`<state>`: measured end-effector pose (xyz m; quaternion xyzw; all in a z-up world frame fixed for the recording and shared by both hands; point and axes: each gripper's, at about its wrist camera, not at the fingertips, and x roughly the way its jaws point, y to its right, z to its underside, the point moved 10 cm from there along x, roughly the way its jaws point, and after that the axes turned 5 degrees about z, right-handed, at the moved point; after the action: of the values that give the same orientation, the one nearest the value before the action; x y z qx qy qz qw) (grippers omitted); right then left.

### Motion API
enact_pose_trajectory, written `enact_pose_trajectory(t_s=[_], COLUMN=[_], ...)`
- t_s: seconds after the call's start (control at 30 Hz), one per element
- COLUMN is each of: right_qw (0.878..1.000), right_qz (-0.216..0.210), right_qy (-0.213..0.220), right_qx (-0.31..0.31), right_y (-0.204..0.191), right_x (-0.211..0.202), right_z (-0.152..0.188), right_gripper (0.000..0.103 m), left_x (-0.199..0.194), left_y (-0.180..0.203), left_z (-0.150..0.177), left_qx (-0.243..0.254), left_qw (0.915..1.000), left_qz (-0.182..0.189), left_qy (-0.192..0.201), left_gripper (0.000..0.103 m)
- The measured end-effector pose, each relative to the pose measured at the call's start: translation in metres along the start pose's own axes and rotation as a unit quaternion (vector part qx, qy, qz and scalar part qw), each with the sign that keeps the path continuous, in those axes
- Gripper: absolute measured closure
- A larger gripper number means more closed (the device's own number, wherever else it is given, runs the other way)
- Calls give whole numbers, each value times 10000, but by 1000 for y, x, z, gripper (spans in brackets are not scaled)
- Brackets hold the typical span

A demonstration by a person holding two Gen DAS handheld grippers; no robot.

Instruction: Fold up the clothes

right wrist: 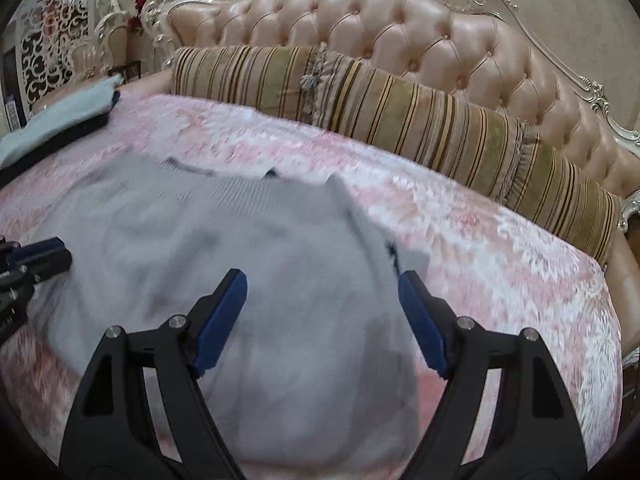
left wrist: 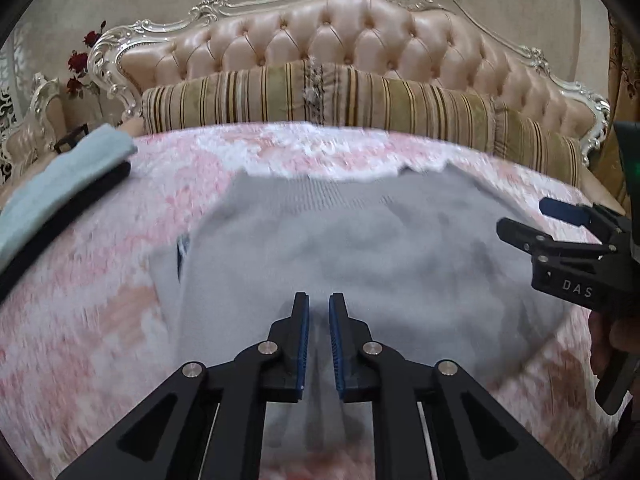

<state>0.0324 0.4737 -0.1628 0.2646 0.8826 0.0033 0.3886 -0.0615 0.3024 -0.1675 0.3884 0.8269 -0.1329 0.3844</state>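
A grey knit sweater [left wrist: 340, 240] [right wrist: 240, 240] lies spread on a pink and white fuzzy blanket [left wrist: 100, 280] [right wrist: 500, 260]. My left gripper [left wrist: 319, 300] sits over the sweater's near part, its blue pads [left wrist: 305, 344] almost together with a ridge of grey cloth between them. In the right wrist view the left gripper [right wrist: 64, 254] shows at the sweater's left edge. My right gripper [right wrist: 320, 276] is open wide above the sweater's right side, holding nothing. From the left wrist view the right gripper [left wrist: 522, 214] hovers at the sweater's right edge.
A folded stack, a light blue garment [left wrist: 60, 184] [right wrist: 60, 124] on a dark one, lies at the blanket's far left. Striped bolster cushions [left wrist: 320, 96] [right wrist: 400, 120] line the tufted pink headboard [left wrist: 340, 40] behind. A hand [left wrist: 616, 340] holds the right gripper.
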Motion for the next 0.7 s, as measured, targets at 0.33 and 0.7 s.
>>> enact_pose_trajectory(t_s=[0.33,0.7], right_qw=[9997,9998], right_qz=[216,202], right_qy=[-123,-31], right_qx=[-67,-64], right_y=[-1,-8], right_x=[-2,-16], right_z=[25,33], right_gripper=[24,24], left_x=[-10,4], left_y=[2,64], left_z=[22,22], left_qx=[-159,510], left_qw=[9998,9980], left_qz=[54,377], left_qy=[-62,-61], left_gripper=[91,91])
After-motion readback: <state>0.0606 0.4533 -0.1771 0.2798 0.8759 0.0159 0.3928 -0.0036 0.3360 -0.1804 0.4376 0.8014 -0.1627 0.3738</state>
